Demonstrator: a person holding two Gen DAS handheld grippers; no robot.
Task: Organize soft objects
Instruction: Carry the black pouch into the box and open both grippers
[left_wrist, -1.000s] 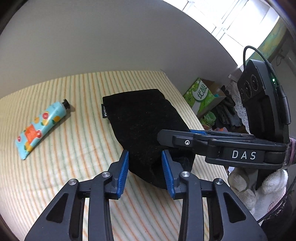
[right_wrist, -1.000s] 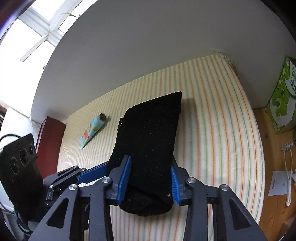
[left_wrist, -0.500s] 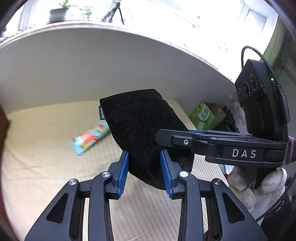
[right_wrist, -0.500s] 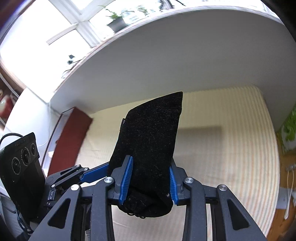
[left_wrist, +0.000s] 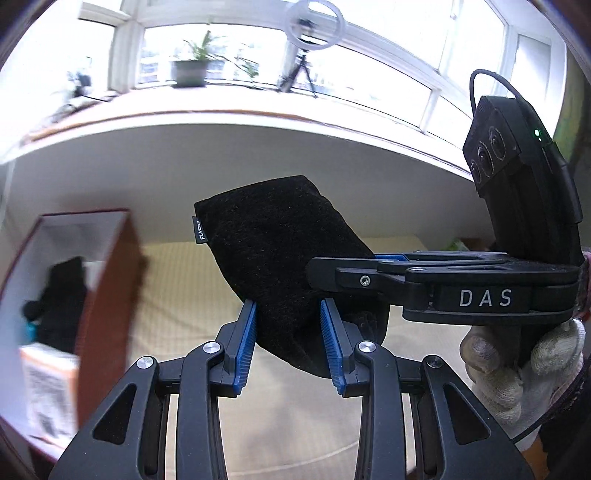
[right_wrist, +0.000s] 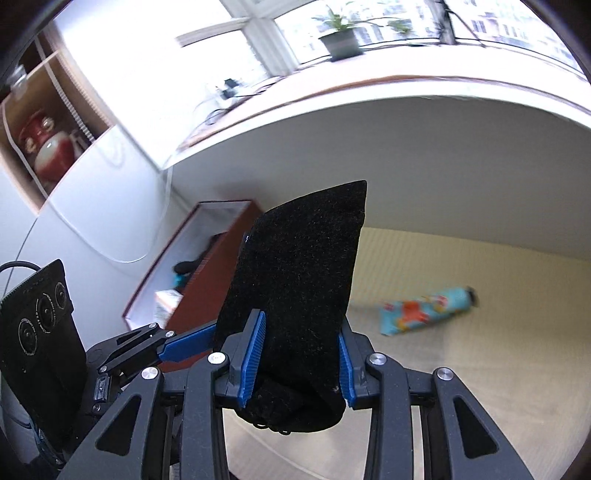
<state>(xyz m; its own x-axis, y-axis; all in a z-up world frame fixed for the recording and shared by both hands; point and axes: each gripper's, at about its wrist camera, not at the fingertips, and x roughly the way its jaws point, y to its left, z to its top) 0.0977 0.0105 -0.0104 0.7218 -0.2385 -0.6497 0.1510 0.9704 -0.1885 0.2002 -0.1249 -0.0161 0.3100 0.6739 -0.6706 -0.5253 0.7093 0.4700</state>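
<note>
While both tools hold it up in the air, the black pouch (right_wrist: 295, 280) sticks up above the striped bed (right_wrist: 461, 369), touching nothing below; it is soft and droops a little at its near end. The right gripper (right_wrist: 299, 354) has its blue pads closed narrow on the pouch's near end, pressing it from both sides; the left gripper (left_wrist: 288, 343) also has the pouch between its blue pads, and they look snug against it, so it seems to be holding too. In the left view the right gripper reaches in from the right and bites the same pouch.

On the far left stands a red-brown box (right_wrist: 221, 266) with white inside; some dark things and a small carton already sit in it. A blue tube (right_wrist: 424, 308) with orange pictures lies on the bed to the right, well apart from the pouch.

I think the step in hand is carrying the pouch over to the box. Next, the pouch needs to go left and over the box's rim; then both tools should open so it drops in. Since it is floppy, it could catch on the rim; lifting it high enough first would help.
</note>
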